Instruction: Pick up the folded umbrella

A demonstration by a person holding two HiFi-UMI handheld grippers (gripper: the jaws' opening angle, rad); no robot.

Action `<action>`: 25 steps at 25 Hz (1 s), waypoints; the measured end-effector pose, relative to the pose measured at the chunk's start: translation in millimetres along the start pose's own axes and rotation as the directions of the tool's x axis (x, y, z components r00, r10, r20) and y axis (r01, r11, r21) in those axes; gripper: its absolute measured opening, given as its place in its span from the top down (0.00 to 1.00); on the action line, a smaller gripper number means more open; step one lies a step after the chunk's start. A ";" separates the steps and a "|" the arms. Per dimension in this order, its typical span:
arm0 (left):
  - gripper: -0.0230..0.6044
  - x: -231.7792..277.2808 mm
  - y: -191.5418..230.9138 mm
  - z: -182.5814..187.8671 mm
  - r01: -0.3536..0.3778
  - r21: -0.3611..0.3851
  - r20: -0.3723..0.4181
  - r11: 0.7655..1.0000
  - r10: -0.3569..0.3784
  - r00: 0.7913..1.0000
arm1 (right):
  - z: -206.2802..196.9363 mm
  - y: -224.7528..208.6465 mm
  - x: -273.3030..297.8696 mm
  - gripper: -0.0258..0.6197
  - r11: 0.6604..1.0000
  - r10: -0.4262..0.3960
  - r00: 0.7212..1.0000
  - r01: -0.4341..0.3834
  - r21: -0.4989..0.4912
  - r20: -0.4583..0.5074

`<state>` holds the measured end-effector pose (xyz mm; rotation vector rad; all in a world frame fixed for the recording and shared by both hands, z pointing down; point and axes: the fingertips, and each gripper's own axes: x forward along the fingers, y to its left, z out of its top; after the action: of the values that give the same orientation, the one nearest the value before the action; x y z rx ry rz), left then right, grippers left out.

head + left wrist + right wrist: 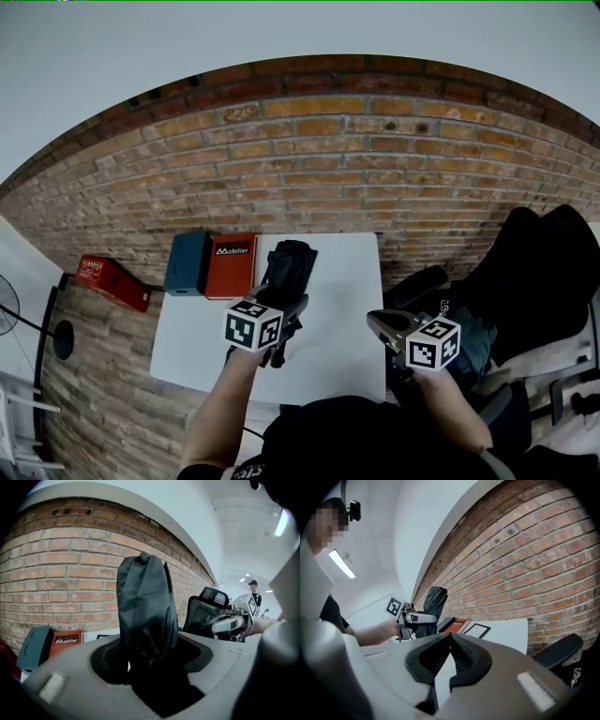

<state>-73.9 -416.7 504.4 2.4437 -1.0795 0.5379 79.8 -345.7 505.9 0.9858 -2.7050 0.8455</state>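
The folded umbrella [289,265] is a black bundle in a dark sleeve, and my left gripper [281,314] is shut on it above the white table [337,309]. In the left gripper view the umbrella [145,606] stands up between the jaws of the left gripper [147,653], clamped near its lower part. In the right gripper view the umbrella [433,604] and the left gripper [412,618] are both off the table. My right gripper [377,322] hovers at the table's right edge, apart from the umbrella. The right gripper [450,637] has its tips together and nothing between them.
A blue case [187,262] and a red box [231,266] stand against the brick wall [356,159] behind the table. A red case [112,281] lies on the floor at the left. A black office chair [534,272] is close on the right. A framed card [477,630] lies on the table.
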 end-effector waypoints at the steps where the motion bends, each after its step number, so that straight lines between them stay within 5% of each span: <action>1: 0.53 -8.5 3.6 7.1 0.003 0.003 0.023 1.000 -0.003 1.000 | 5.0 5.2 3.6 0.96 1.000 0.002 1.000 -0.002 -0.011 0.005; 11: 0.53 -86.8 29.1 70.8 -0.021 0.008 0.246 1.000 0.019 0.969 | 67.6 56.7 15.6 0.96 0.976 0.035 0.993 -0.009 -0.216 0.115; 15: 0.53 -118.5 31.4 89.0 -0.038 0.001 0.353 0.999 0.035 0.935 | 86.4 75.5 6.0 0.96 0.951 0.063 0.984 -0.009 -0.310 0.164; 25: 0.52 -186.5 28.3 102.5 -0.148 0.002 0.533 0.989 0.124 0.837 | 125.8 85.2 -11.1 0.96 0.939 0.098 0.952 0.008 -0.345 0.290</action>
<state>-193.6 -374.6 331.2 2.6389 -1.4744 -0.1049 42.1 -355.6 358.7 1.0452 -2.9941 0.2180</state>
